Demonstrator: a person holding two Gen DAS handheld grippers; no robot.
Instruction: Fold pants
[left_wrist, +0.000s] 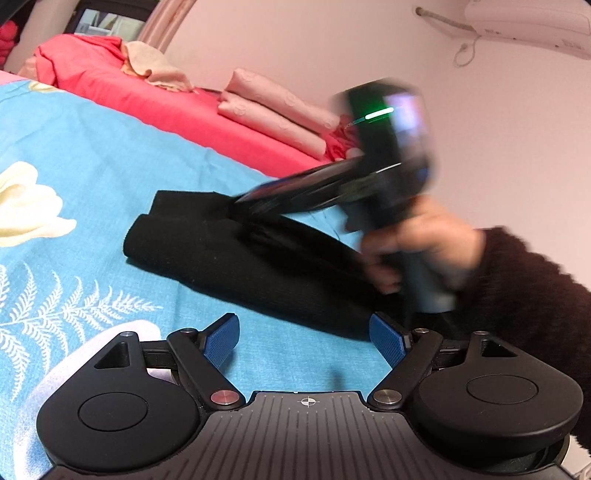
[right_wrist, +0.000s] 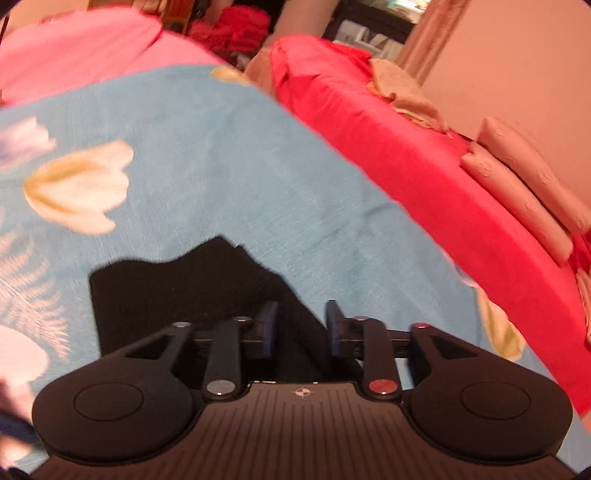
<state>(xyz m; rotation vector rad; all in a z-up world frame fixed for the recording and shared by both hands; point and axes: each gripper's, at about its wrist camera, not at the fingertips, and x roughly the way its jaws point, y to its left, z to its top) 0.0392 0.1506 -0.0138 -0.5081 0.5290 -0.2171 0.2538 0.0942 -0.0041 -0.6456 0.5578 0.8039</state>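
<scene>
Pants (left_wrist: 236, 254) of black knitted cloth lie folded into a compact bundle on the turquoise bedsheet (left_wrist: 110, 155) printed with white flowers and ferns, well short of the red quilt (left_wrist: 177, 107) behind. They look soft, light and limp — thick enough in their doubled layers to keep a rounded edge, yet likely to sag or unfold if lifted by one corner. A pinch through all layers at a folded edge, ideally at two spread points, seems the safest hold.

The left gripper (left_wrist: 303, 336) hovers just short of the bundle's near edge, its blue pads wide apart and empty. The right gripper (right_wrist: 301, 325), blurred, sits over the bundle's far side with its jaws partly apart — dark cloth shows in the gap, but the pads do not press on it.
</scene>
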